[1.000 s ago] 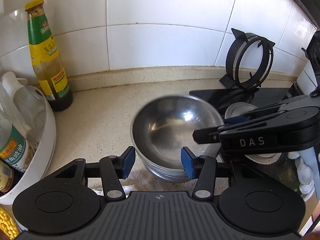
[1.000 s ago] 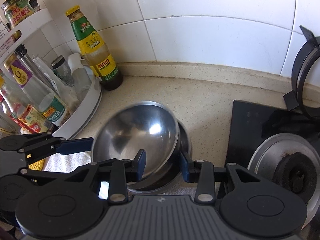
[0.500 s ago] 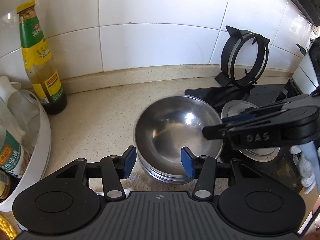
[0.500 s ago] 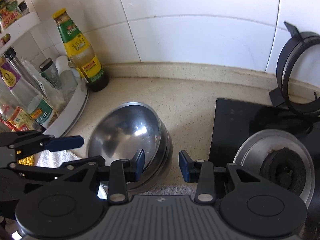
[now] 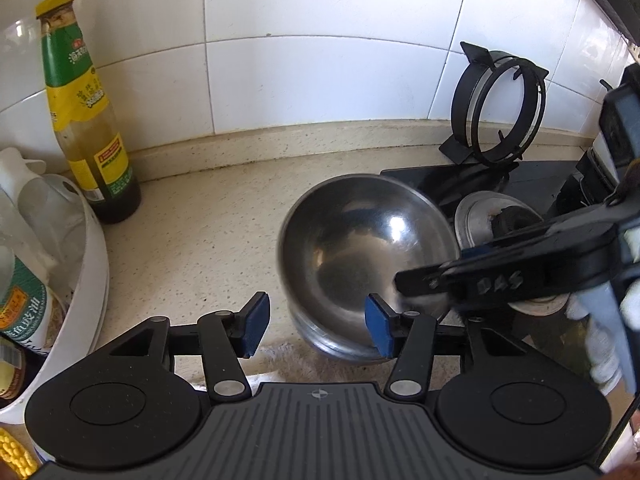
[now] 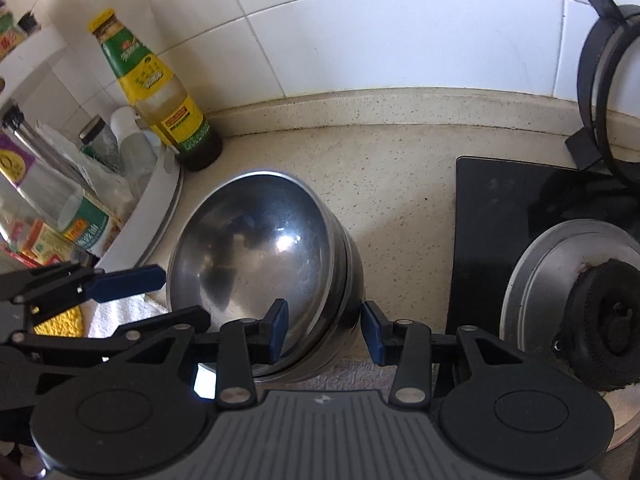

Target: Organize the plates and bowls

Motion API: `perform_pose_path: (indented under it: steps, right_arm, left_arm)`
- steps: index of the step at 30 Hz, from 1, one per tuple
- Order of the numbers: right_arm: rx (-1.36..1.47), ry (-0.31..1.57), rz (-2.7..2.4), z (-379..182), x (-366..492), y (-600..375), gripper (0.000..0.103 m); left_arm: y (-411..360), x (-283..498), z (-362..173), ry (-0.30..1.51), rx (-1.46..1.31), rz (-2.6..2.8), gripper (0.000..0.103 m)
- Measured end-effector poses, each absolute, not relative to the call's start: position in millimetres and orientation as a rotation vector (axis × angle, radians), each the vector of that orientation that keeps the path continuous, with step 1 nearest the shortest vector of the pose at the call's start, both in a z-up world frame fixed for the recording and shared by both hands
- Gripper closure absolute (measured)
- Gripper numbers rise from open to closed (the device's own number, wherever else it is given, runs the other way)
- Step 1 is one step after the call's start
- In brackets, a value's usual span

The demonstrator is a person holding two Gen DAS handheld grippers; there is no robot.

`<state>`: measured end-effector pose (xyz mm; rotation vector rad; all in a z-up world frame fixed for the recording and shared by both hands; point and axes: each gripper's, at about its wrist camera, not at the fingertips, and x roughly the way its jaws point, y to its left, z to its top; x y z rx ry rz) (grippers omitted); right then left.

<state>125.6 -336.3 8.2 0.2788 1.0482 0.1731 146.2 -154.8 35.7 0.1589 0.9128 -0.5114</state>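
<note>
Because the steel bowls nest inside one another, they take up a single spot on the counter, between the white rack of bottles and the black hob. The top bowl sits tilted in the stack rather than level, so it is judged not yet fully seated.

The right gripper has its jaws apart, straddling the near right rim of the stack without clamping it; this position suits steadying or nudging the top bowl. The left gripper is also released and empty, with its blue pads on either side of the near rim and no contact visible.

A white cloth lies under the near edge of the stack, probably to cushion or dry the bowls. The sauce bottle stands against the wall, well apart from the stack. The pan support leans against the tiles, leaving the burner bare.
</note>
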Motion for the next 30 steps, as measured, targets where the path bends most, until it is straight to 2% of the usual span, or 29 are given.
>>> perform_pose_path:
  steps: [6, 10, 30]
  right_arm:
    - [0.26, 1.058, 0.194, 9.5, 122.8, -334.5, 0.06]
    - [0.303, 1.084, 0.195, -5.0, 131.4, -331.6, 0.052]
    - [0.424, 1.065, 0.229, -16.4, 175.6, -346.9, 0.051]
  left_arm:
    - [-151.6, 150.7, 32.5, 0.927, 0.154, -0.512, 0.037]
    - [-160.4, 155.3, 20.6, 0.975, 0.147, -0.551, 0.039]
    - [-173.0, 200.8, 3.4, 0.971, 0.161, -0.517, 0.04]
